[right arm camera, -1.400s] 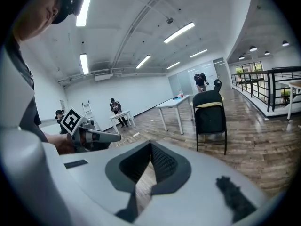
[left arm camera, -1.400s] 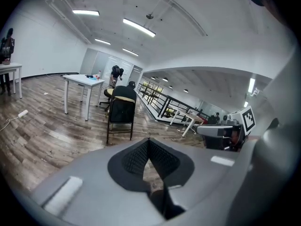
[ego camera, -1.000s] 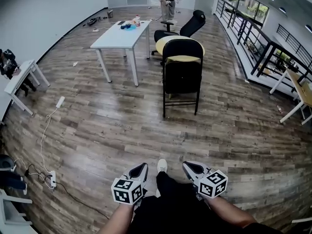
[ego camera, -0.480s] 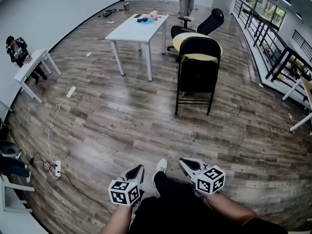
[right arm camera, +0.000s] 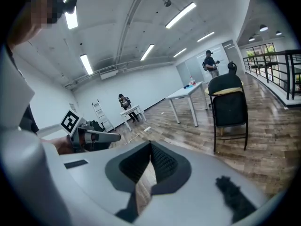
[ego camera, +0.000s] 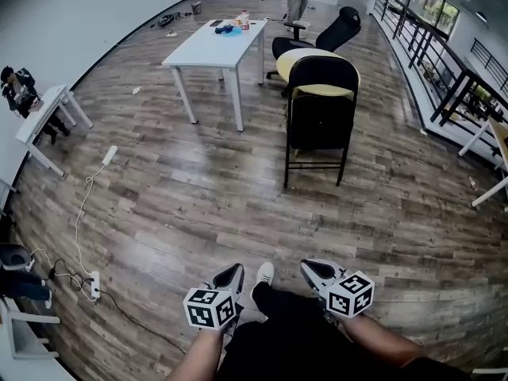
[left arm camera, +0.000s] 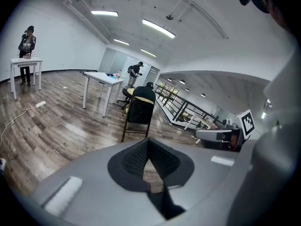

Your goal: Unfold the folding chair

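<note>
Head view, item one: I am holding the left gripper (ego camera: 228,279) and the right gripper (ego camera: 317,271) low in front of me, side by side, with a shoe (ego camera: 264,271) showing between them. Both pairs of jaws are pressing together and pinching nothing. Item two: the folding chair (ego camera: 319,109), black, is standing upright well ahead of both grippers, a little towards the right one's side, untouched. Item three: a white table (ego camera: 214,50) is standing ahead and to the left of the left gripper. Item four: a black office chair (ego camera: 337,32) is sitting beyond the folding chair
</note>
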The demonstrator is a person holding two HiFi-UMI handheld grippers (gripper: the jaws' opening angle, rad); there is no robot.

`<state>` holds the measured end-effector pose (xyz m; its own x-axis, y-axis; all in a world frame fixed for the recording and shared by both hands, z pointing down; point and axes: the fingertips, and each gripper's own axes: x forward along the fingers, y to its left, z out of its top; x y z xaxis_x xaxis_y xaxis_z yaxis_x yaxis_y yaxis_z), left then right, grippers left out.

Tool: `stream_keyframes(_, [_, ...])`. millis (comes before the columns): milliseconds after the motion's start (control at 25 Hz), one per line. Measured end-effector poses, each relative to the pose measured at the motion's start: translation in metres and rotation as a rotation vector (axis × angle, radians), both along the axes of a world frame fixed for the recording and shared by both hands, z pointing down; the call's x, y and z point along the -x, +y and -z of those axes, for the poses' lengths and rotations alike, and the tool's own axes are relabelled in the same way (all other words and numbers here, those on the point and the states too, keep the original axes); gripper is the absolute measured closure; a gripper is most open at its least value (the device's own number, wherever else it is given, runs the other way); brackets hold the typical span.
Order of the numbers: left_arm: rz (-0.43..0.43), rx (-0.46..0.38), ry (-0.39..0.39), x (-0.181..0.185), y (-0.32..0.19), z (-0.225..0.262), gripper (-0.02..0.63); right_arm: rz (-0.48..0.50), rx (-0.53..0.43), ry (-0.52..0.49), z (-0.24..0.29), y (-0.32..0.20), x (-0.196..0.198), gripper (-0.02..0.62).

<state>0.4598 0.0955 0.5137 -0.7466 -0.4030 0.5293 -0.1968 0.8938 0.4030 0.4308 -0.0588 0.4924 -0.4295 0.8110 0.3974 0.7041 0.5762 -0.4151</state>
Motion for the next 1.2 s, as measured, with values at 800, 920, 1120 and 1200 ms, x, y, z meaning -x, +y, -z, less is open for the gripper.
stream_keyframes(800, [0.018,0.079,-0.109,0.141,0.103,0.041,0.598,0.045,0.036,-0.06,0.016,0.112,0.151,0.592])
stream_keyframes(920, [0.018,0.112,-0.14,0.161,0.115,0.052,0.598,0.058,0.051,-0.076,0.02,0.128,0.169,0.592])
stream_keyframes(1120, [0.033,0.149,-0.179,0.189,0.135,0.062,0.598,0.033,0.078,-0.1,0.025,0.137,0.2,0.592])
stream_keyframes(1200, [0.024,0.131,-0.152,0.199,0.135,0.056,0.598,0.011,0.083,-0.1,0.024,0.135,0.209,0.592])
